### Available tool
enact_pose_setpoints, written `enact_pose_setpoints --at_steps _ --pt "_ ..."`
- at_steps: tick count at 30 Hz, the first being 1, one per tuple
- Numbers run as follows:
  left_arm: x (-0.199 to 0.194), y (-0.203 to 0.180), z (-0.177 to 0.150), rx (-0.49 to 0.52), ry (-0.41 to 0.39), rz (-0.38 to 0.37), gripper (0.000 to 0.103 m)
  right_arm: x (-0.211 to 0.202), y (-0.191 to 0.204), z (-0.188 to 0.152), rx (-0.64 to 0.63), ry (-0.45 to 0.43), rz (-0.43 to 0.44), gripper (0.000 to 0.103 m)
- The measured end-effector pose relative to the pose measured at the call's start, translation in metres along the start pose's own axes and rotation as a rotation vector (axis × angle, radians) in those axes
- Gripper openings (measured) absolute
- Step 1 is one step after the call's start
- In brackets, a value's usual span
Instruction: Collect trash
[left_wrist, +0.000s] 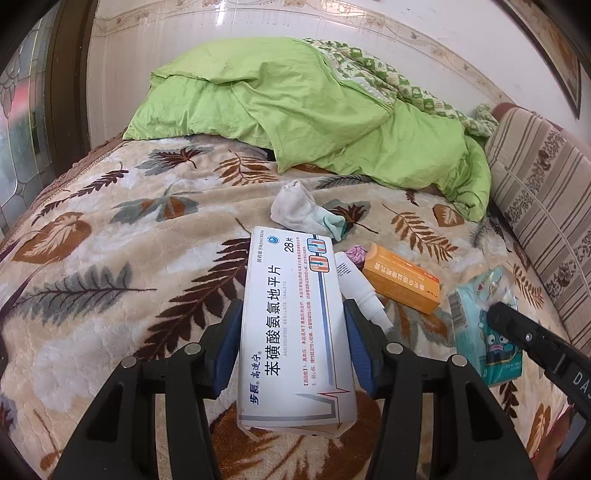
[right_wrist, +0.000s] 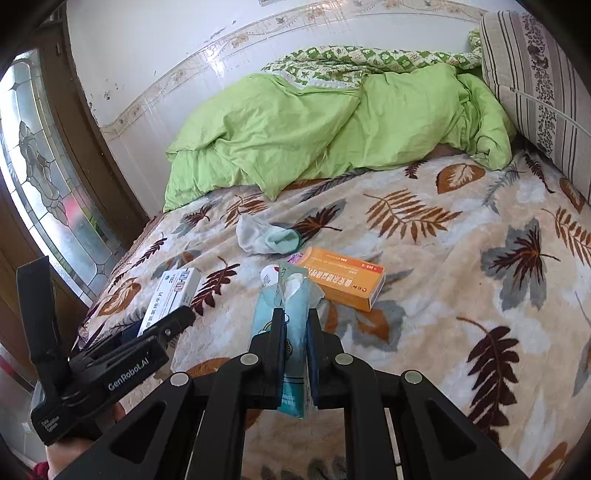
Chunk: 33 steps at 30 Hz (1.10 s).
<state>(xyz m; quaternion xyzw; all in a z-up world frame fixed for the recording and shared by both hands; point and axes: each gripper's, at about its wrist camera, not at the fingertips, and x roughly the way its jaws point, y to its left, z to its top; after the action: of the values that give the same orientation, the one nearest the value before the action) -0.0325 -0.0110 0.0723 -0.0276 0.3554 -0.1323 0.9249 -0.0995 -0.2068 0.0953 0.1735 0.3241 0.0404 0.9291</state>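
Note:
My left gripper (left_wrist: 293, 332) is shut on a long white medicine box (left_wrist: 291, 314), held lengthwise above the leaf-patterned blanket (left_wrist: 110, 258). My right gripper (right_wrist: 295, 321) is shut on a teal tissue pack (right_wrist: 291, 291), squeezed thin between the pads and lifted off the bed. On the blanket lie an orange medicine box (right_wrist: 340, 280), a small white bottle (left_wrist: 354, 284), a crumpled pink wrapper (left_wrist: 356, 254) and a grey-white sock (right_wrist: 266, 236). In the left wrist view the right gripper (left_wrist: 496, 317) shows with the tissue pack (left_wrist: 476, 317). In the right wrist view the left gripper (right_wrist: 166, 325) shows with the white box (right_wrist: 173, 295).
A rumpled green duvet (left_wrist: 314, 110) fills the far side of the bed against a tiled wall. A striped cushion (left_wrist: 543, 206) lines the right side. A wooden door with leaded glass (right_wrist: 40, 177) stands to the left. A person's hand (right_wrist: 74, 454) holds the left gripper.

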Motion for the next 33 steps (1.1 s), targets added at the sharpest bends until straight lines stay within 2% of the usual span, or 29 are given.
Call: enact_pose_setpoints --at_steps 8,18,33 --pt "-0.001 -0.006 -0.004 0.036 -0.011 0.039 0.052 0.002 0.012 0.004 -0.027 -0.013 0.032 0.011" --pt "-0.002 -0.016 -0.007 0.100 -0.036 0.085 0.052 0.002 0.010 0.002 -0.054 -0.014 0.017 0.011" --pt "-0.003 -0.012 -0.008 0.115 -0.046 0.104 0.052 0.019 0.020 0.001 -0.073 -0.001 0.023 0.011"
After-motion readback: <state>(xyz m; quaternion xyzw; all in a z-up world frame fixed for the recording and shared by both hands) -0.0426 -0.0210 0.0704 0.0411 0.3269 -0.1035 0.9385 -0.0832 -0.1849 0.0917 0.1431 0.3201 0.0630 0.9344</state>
